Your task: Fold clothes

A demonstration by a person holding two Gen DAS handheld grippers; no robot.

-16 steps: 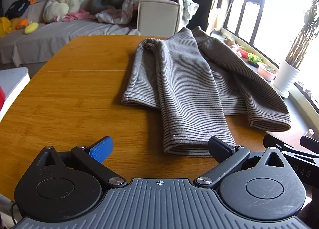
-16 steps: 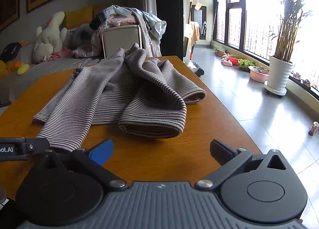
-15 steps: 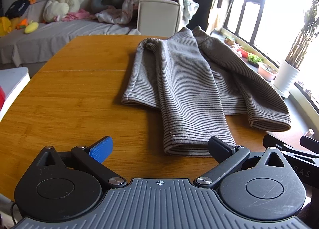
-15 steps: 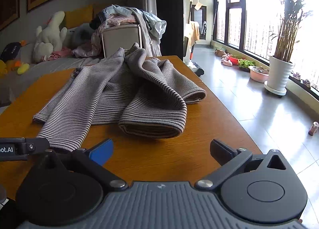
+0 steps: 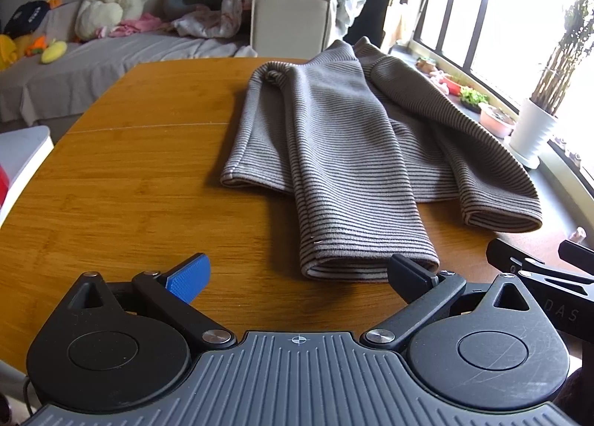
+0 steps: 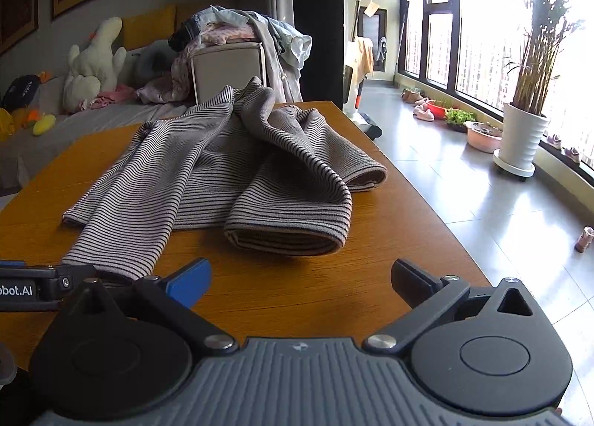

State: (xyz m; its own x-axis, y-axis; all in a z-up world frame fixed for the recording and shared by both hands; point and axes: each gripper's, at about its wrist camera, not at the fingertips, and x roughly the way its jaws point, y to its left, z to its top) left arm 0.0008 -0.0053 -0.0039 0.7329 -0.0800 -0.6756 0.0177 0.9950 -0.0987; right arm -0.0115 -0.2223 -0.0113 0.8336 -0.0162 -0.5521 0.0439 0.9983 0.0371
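Note:
A grey striped sweater (image 5: 352,136) lies on the wooden table (image 5: 130,184), both sleeves folded in over the body. It also shows in the right wrist view (image 6: 222,173). My left gripper (image 5: 297,274) is open and empty, just short of the left sleeve's cuff (image 5: 367,259), with its right finger close to the cuff. My right gripper (image 6: 300,277) is open and empty, a little in front of the right sleeve's cuff (image 6: 286,236). Part of the right gripper (image 5: 538,274) shows at the right edge of the left wrist view.
The table's right edge (image 6: 427,203) drops to a tiled floor. A beige chair piled with clothes (image 5: 289,21) stands behind the table. A sofa with soft toys (image 5: 111,3) is at the back left. A potted plant (image 6: 523,136) stands by the window.

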